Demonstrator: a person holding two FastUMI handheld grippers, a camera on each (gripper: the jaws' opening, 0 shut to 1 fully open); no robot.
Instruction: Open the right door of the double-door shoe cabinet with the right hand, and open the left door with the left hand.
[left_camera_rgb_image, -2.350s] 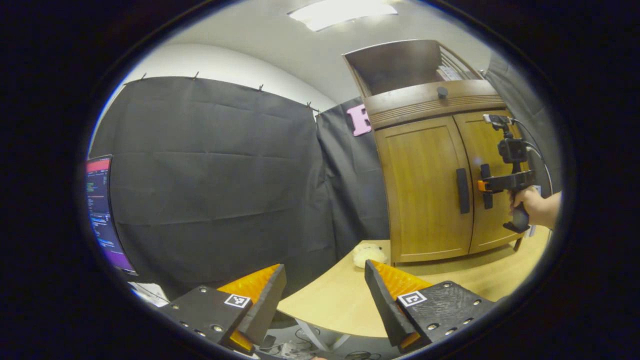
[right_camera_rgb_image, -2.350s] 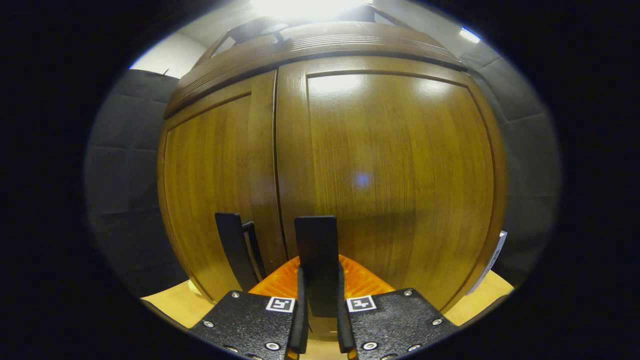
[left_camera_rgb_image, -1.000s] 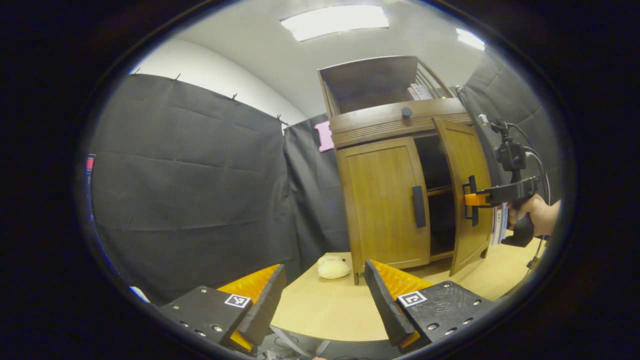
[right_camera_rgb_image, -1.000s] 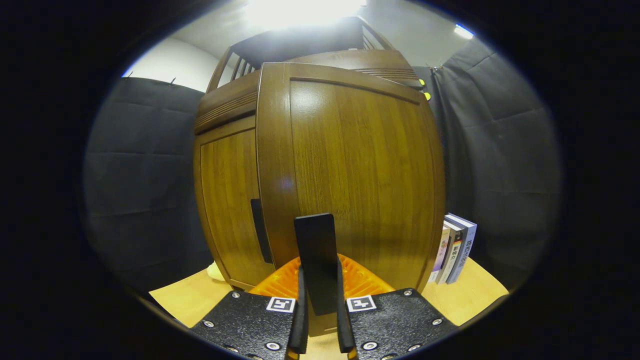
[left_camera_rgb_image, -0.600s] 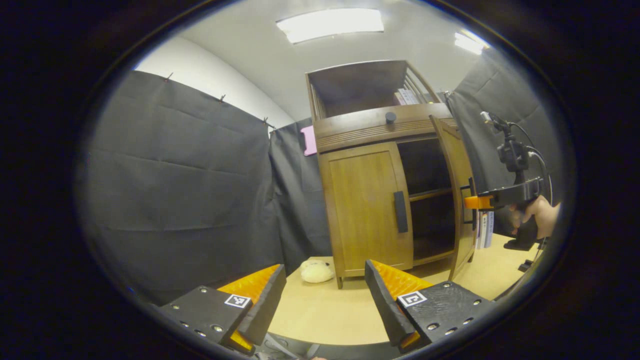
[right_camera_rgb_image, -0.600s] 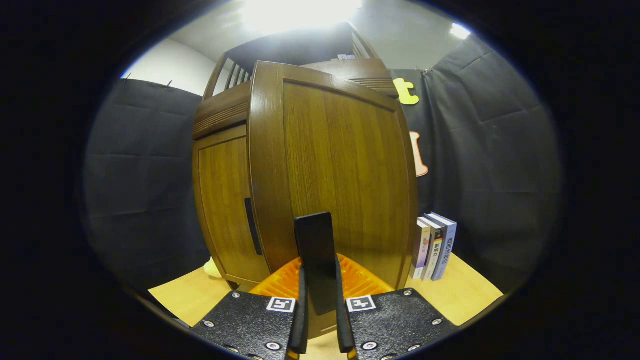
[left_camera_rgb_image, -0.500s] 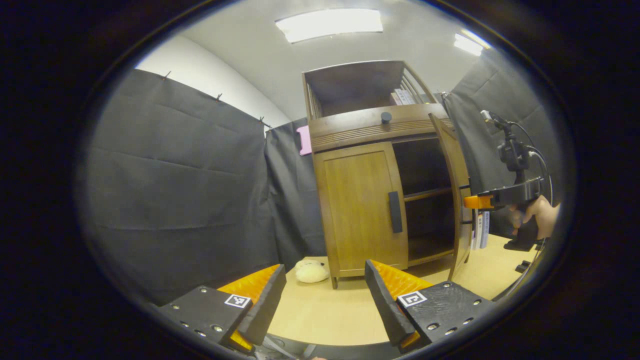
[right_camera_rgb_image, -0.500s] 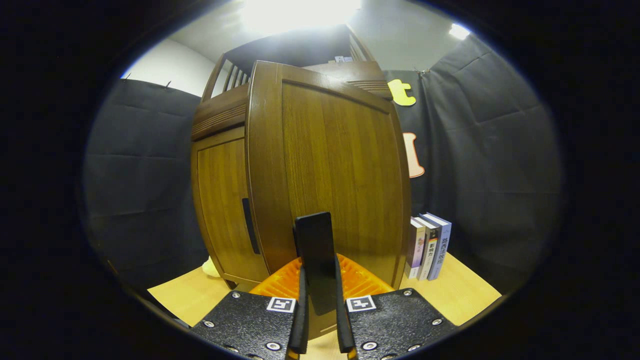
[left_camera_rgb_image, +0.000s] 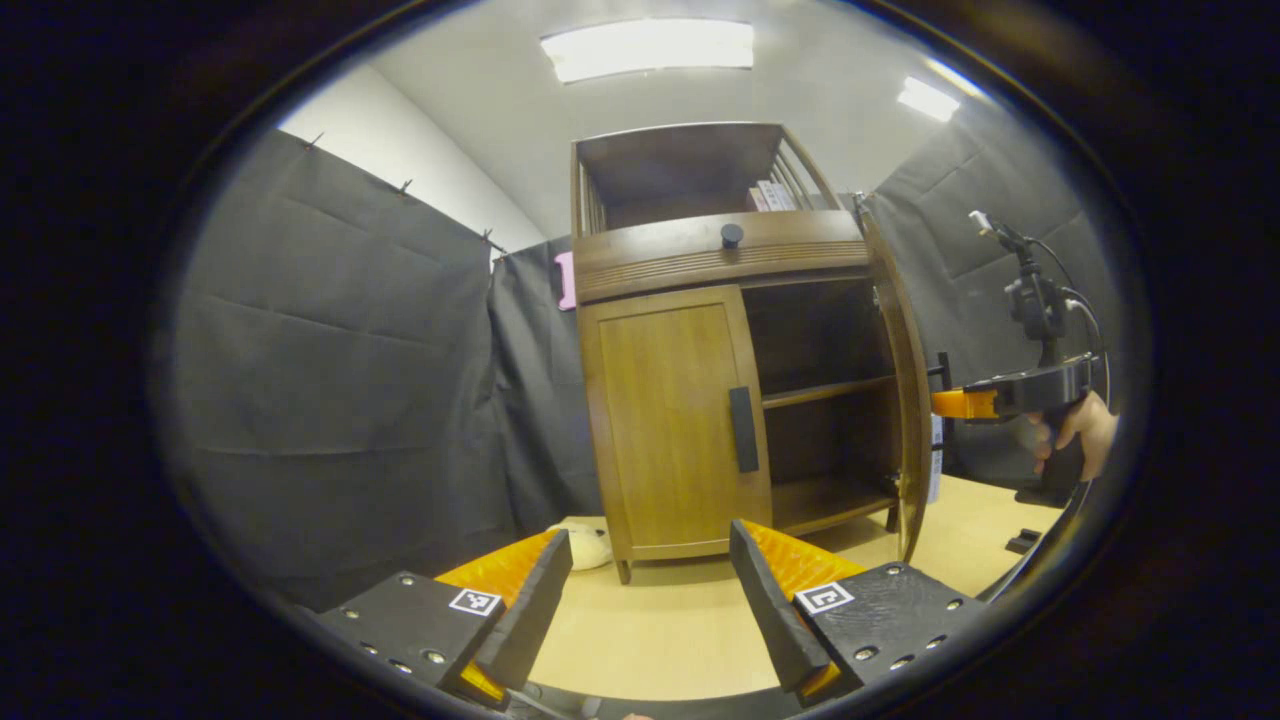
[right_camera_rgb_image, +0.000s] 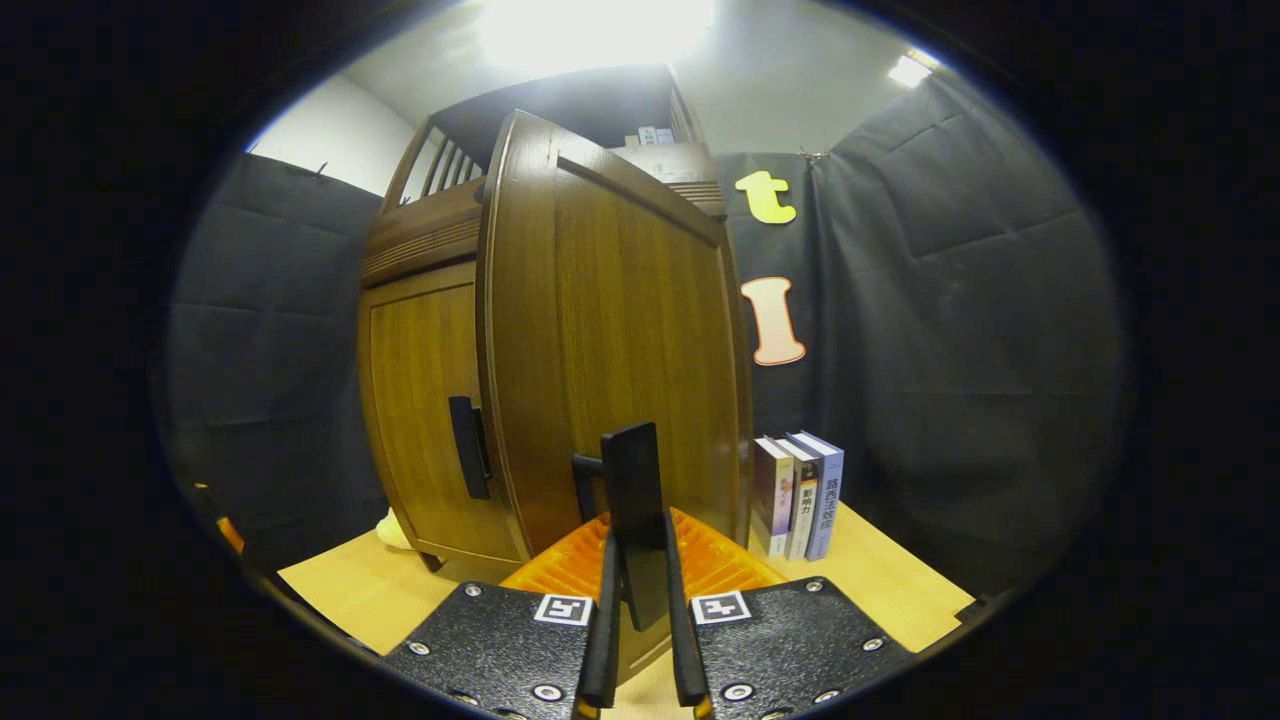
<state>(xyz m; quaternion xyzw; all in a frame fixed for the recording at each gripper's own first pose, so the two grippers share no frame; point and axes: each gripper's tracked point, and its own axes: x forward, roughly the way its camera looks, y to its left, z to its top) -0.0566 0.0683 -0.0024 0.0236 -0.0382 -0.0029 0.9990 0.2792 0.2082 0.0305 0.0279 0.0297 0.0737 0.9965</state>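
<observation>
The wooden shoe cabinet (left_camera_rgb_image: 700, 265) stands on a light table (left_camera_rgb_image: 650, 630). Its right door (left_camera_rgb_image: 895, 400) is swung wide, baring dark shelves (left_camera_rgb_image: 820, 390). In the right gripper view that right door (right_camera_rgb_image: 620, 340) stands close ahead, and my right gripper (right_camera_rgb_image: 637, 560) is shut on its black handle (right_camera_rgb_image: 632, 500). The left gripper view also shows the right gripper (left_camera_rgb_image: 950, 403) at the door's edge, held by a hand (left_camera_rgb_image: 1075, 430). The left door (left_camera_rgb_image: 670, 420) is closed, with its black handle (left_camera_rgb_image: 742, 430) free. My left gripper (left_camera_rgb_image: 650, 590) is open, low over the table, well short of the cabinet.
Three books (right_camera_rgb_image: 800, 495) stand upright to the right of the cabinet. A pale plush toy (left_camera_rgb_image: 590, 545) lies at the cabinet's left foot. Black cloth walls surround the table. More books (left_camera_rgb_image: 770, 195) sit on the cabinet's top shelf.
The right gripper has pulled the right door from closed to wide open, swinging rightward. The left gripper's view has turned so that the cabinet sits more central; its jaws stayed open.
</observation>
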